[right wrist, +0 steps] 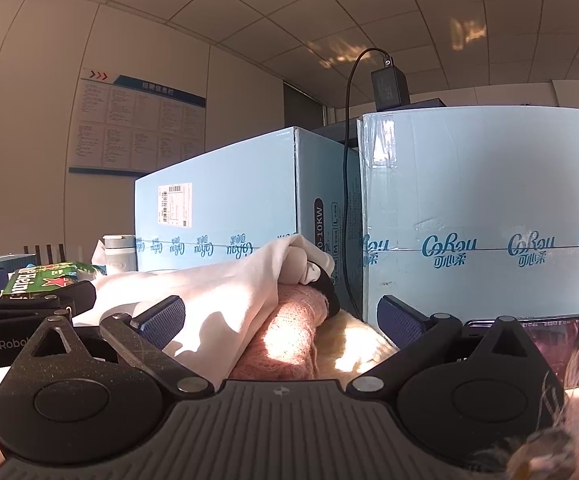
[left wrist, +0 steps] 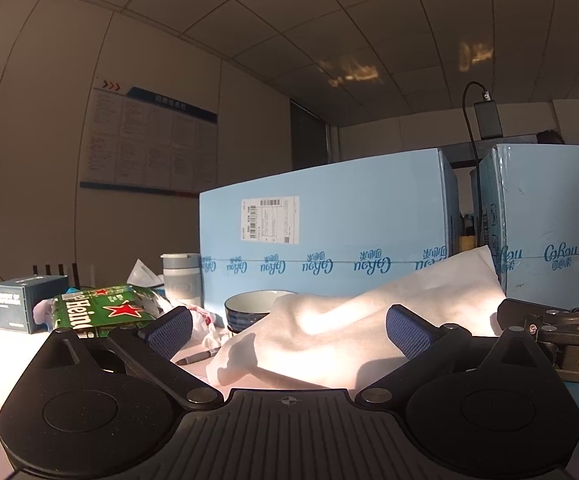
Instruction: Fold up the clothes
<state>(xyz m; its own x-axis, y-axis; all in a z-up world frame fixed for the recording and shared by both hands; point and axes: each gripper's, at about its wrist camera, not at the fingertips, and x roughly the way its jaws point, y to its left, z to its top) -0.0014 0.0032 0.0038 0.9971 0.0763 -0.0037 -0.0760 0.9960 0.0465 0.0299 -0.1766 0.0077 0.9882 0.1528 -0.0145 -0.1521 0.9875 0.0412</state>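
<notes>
White cloth (left wrist: 353,332), rumpled and unfolded, heaped on the table ahead of the left gripper (left wrist: 289,330); in the right wrist view, draped over a pink knitted piece (right wrist: 293,340) and a cream fluffy one (right wrist: 353,344) beneath. No neat fold visible anywhere (judging from the creases and the bunched end near the blue boxes (right wrist: 225,200)), so folding apparently hardly begun: spreading flat, folding and stacking all left to do.

Left gripper held low and level, pointing across the table toward the cloth, fingers spread wide, nothing between the pads (left wrist: 169,330). Right gripper (right wrist: 279,322) likewise low and level, close beside the left one, aimed at the pile; fingers wide apart, cloth lying in the gap but not pinched. A fingertip visible at the left edge of the right wrist view.

Around the cloth: a bowl (left wrist: 249,308) just behind it, a pen (left wrist: 197,357) near its edge, a green beer carton (left wrist: 97,312) and a grey cup (left wrist: 181,280) further left, a phone (right wrist: 561,344) standing to the right.
</notes>
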